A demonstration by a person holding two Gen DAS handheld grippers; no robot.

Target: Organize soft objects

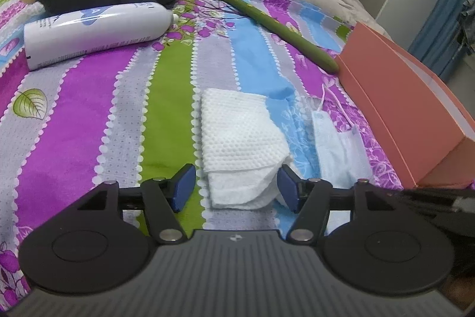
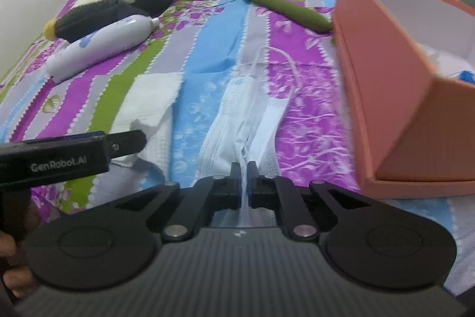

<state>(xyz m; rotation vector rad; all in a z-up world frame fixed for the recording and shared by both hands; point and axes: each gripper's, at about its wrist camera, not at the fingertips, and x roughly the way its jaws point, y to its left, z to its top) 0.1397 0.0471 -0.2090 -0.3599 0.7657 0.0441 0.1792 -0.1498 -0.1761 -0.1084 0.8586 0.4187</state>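
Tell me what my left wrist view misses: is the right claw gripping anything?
Observer: Yes. The right claw is shut on the face mask, pinching its near edge.
Operator: From my side I only see the outside wall of the orange box. Is it empty?
Observer: No. The right wrist view looks into the orange box; something white and something blue lie at the bottom, too blurred to name.
Operator: And my left claw, how does it sit from over there?
Observer: The left claw enters the right wrist view from the left, side on, its tip over the white cloth.
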